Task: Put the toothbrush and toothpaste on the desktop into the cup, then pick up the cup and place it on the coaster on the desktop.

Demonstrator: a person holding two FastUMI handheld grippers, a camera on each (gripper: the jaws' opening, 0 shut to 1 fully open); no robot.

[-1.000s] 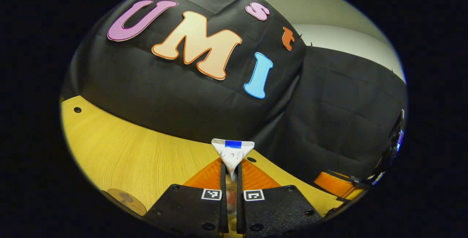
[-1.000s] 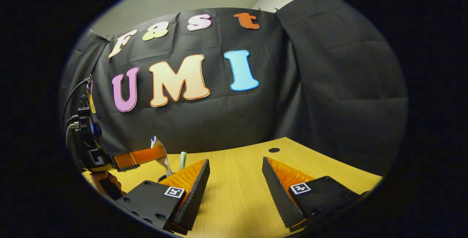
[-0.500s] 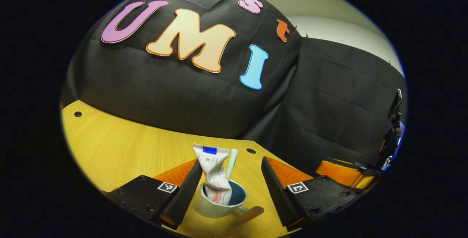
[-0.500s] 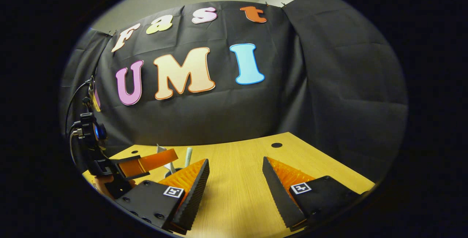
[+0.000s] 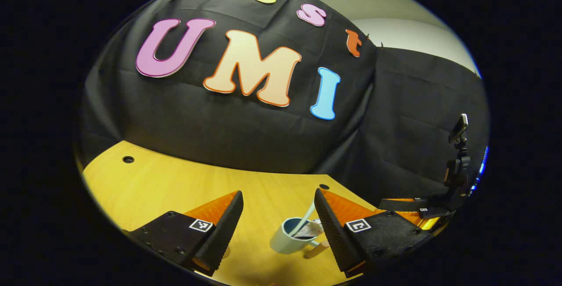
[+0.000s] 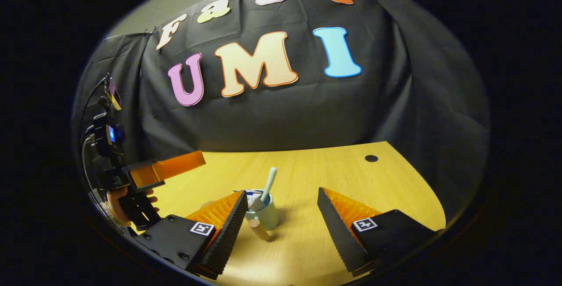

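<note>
Right gripper view puts our right gripper (image 6: 281, 211) low over the worktop (image 6: 351, 180) with its jaws spread wide and holding nothing. Just ahead of them, nearer our left finger, stands the cup (image 6: 263, 213), upright on the wood, its stubby handle (image 6: 259, 229) pointing back toward us. A toothbrush (image 6: 268, 183) leans out of it, tilted to the right, and the toothpaste (image 6: 249, 195) sits low inside against the near rim. Farther left we see our left gripper (image 6: 169, 171), lifted off the worktop, with a hand (image 6: 127, 198) behind it.

In the left gripper view our left gripper (image 5: 279, 215) also has its jaws apart and empty. The cup (image 5: 287, 237) sits between and below them, closer to the right finger, with both items inside.

We judge the loading done; what remains is lifting the cup to the coaster, which we cannot make out here. The cup looks like glazed ceramic: stiff, fairly heavy for its size, smooth enough to slip, and breakable if dropped. We would take it across the body, below the rim, squeezing squarely so it cannot twist. The handle looks too short to trust. The toothbrush stands tall and loose, so a tilted lift could tip it out; we would keep the cup level.
</note>
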